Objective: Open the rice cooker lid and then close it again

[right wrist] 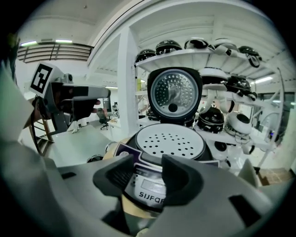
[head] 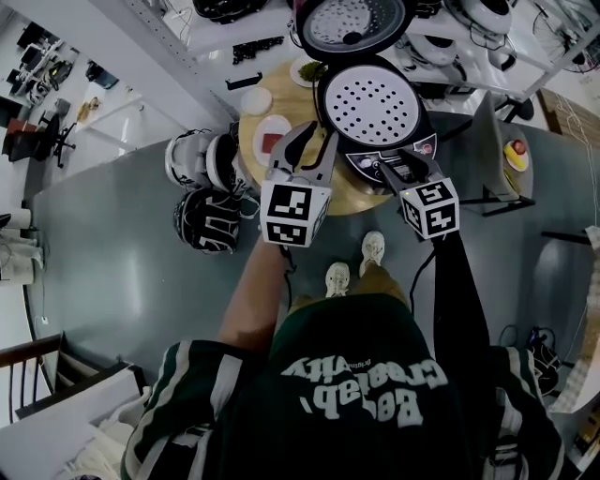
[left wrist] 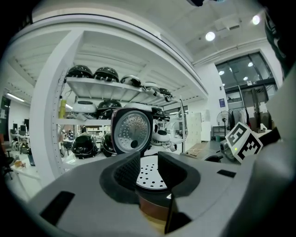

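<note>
Rice cooker point(right wrist: 148, 184), lid point(right wrist: 174, 95) raised, shows "SIJFA" on its front.

One cooker point(head: 375, 112) with one lid point(head: 352, 23) is counted on one table point(head: 352, 199). Three plates point(head: 272, 139) point(head: 255, 100) point(head: 307, 70) are counted there. Two grippers are seen: left point(head: 317, 136) and right point(head: 401, 161). Three helmets point(head: 187, 157) point(head: 223, 159) point(head: 206, 220) are counted on the floor, and two shoes point(head: 337, 278) point(head: 373, 249).

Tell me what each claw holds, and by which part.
Nothing: the left claw and the right claw are both open and empty.
</note>
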Demonstrator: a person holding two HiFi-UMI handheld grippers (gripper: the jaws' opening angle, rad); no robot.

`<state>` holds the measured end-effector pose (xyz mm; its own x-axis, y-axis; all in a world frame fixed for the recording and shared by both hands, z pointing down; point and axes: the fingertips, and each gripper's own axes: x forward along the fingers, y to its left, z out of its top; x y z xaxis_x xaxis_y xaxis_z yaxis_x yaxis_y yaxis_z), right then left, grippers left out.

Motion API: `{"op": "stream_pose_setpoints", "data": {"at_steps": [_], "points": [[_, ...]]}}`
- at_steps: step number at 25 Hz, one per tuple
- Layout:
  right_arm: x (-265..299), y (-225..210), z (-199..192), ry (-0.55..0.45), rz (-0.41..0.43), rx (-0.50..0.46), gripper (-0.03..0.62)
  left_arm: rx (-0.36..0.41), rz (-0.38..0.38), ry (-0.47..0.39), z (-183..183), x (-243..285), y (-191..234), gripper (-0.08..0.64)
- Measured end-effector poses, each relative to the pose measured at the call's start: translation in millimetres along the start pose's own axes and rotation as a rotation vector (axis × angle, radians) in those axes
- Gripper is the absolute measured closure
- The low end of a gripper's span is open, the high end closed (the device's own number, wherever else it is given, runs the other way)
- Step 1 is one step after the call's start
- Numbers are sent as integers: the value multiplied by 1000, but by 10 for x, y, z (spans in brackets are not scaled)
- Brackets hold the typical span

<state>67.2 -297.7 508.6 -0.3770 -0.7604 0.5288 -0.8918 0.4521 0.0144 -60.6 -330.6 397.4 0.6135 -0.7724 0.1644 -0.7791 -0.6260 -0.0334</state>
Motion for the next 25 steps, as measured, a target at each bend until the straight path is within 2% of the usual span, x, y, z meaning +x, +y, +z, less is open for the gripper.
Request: {"op": "stream_pose_setpoints", "data": {"at_steps": [6,8,10,15,25], "points": [[-33,-18,100,-39,11,-22,361,-52,-28,20,24,137,-55,453],[-94,-145,202,-92,-3,11,351,-98,-39,9,87,192,-59,453],[-148,-283,350,-141,3,51,347,-106,-38,0,147,255,-52,447],[-161,-471,834,-193,66,16,334,-78,10,-14,296,407,50,428],[-43,-951,1866,-337,192,-14,342,-106,125,-60,760,770,455,425]]}}
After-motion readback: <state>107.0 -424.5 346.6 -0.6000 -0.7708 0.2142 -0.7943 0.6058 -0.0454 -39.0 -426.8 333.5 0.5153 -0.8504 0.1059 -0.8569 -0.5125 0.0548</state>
